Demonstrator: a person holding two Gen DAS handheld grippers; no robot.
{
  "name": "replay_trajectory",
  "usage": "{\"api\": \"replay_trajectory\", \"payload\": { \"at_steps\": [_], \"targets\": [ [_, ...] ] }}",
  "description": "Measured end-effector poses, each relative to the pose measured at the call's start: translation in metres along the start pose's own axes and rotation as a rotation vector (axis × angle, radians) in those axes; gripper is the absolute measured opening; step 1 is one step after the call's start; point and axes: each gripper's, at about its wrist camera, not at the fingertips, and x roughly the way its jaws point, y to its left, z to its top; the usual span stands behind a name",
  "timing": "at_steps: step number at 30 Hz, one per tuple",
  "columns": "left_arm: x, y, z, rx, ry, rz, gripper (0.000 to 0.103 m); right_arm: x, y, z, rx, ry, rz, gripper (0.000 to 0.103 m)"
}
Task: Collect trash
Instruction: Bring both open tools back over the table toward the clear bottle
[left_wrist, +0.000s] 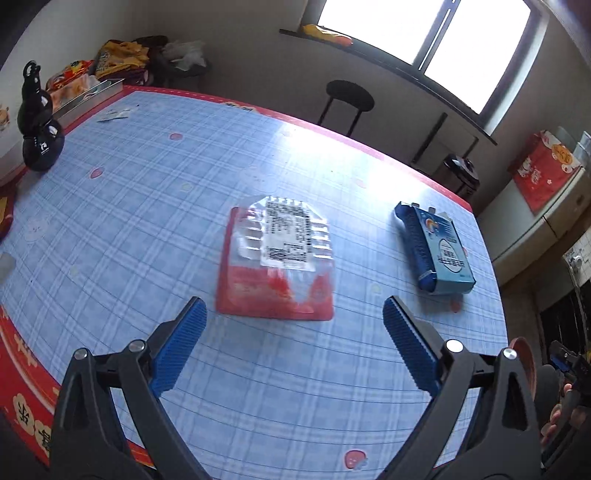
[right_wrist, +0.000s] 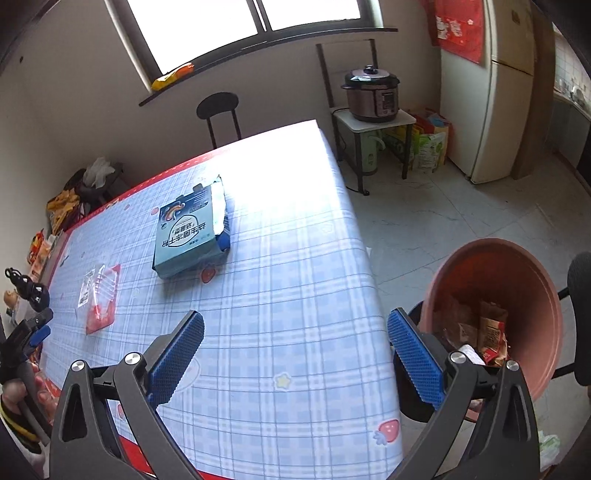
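A flat red and clear plastic wrapper (left_wrist: 276, 258) with a white label lies on the blue checked tablecloth (left_wrist: 147, 206), just ahead of my left gripper (left_wrist: 293, 310), which stands open and empty above the cloth. A blue cardboard box (left_wrist: 436, 247) lies to its right. In the right wrist view the same box (right_wrist: 190, 232) and wrapper (right_wrist: 99, 299) lie further off. My right gripper (right_wrist: 295, 325) is open and empty over the table's right edge. A pink bin (right_wrist: 517, 306) holding wrappers stands beside the table, close behind the right finger (right_wrist: 415, 363).
A black gourd-shaped bottle (left_wrist: 37, 118) stands at the table's left edge beside a metal tray (left_wrist: 92, 98) and snack bags. A black stool (right_wrist: 218, 110) is beyond the table. A pressure cooker (right_wrist: 373, 94) on a small stand and a fridge (right_wrist: 491, 92) stand right.
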Motion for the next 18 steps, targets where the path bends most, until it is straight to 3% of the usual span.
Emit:
{"api": "replay_trajectory", "payload": {
  "at_steps": [7, 18],
  "targets": [
    [0.018, 0.034, 0.005, -0.056, 0.033, -0.034, 0.095, 0.04, 0.077, 0.022, -0.141, 0.045, 0.009, 0.097],
    [0.056, 0.049, 0.027, -0.072, 0.066, -0.101, 0.095, 0.084, 0.147, 0.036, -0.237, 0.111, 0.039, 0.098]
  ]
}}
